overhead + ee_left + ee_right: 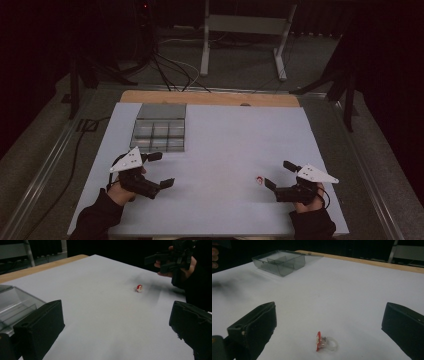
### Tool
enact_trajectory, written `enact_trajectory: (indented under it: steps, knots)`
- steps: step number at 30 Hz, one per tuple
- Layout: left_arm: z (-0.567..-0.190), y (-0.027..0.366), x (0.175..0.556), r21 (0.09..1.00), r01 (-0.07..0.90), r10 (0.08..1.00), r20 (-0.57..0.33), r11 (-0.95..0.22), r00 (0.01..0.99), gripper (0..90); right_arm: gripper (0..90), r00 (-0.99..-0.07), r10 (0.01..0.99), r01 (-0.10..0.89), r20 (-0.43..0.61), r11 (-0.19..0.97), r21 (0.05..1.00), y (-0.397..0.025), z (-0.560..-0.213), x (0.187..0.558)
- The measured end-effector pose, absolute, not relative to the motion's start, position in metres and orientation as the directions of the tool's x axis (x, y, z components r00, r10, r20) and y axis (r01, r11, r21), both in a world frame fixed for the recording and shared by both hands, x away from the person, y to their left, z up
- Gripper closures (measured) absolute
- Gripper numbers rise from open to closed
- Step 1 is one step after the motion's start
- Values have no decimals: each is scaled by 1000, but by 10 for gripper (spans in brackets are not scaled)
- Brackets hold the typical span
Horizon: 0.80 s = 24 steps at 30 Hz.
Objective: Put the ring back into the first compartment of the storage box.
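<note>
A tiny red and white Santa ring (259, 179) lies on the white table sheet (225, 145), right of centre near the front. In the right gripper view the ring (323, 342) shows a clear band and sits on the sheet just ahead of my open jaws. My right gripper (281, 175) is open, a short way right of the ring. My left gripper (161, 170) is open at the front left, with nothing between its jaws. From the left gripper view the ring (139, 288) lies far off, below the other hand's gripper (167, 261).
A clear grey compartment box (160, 128) with its lid open stands at the back left of the sheet, close beyond the left gripper; it is also seen as the box (279, 262) and box (15, 307). A wooden table edge (210, 98) runs along the back.
</note>
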<state>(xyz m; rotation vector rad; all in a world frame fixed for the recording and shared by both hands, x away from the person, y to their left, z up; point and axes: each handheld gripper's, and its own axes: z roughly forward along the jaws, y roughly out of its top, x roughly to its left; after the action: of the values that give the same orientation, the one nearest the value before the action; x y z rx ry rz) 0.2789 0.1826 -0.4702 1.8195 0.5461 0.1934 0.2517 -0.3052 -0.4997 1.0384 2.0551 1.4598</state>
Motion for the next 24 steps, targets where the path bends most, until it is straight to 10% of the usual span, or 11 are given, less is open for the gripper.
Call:
enact_trajectory:
  steps: [24]
  knots:
    - [-463, 111, 306, 930, 240, 352, -133, -279, 926, 5, 0, -638, 765, 338, 91, 171, 926, -305, -499, 251]
